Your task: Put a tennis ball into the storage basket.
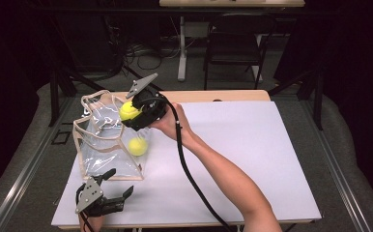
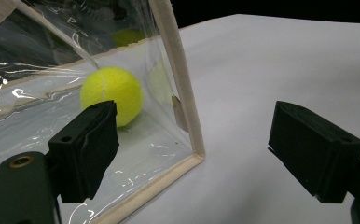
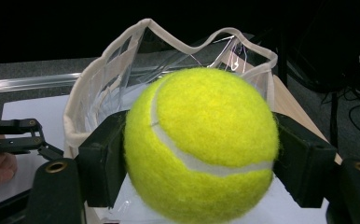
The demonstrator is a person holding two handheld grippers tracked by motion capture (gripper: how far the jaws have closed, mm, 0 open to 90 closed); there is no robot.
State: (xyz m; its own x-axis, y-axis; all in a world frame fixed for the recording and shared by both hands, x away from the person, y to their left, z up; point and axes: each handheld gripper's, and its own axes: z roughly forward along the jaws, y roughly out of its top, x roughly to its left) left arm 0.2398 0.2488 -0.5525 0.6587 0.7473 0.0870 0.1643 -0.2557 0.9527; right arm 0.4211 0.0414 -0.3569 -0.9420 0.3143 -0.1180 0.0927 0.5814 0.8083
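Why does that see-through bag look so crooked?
The clear bag slumps sideways, its cloth rim wavy and uneven. One tennis ball lies inside; nothing looks spilled or broken.

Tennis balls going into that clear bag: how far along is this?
Done: one tennis ball already lies inside the clear bag. In hand: the right gripper is clamped on a second ball, held over the bag's open top. Left: letting it drop in. The left gripper waits open beside the bag's near corner.
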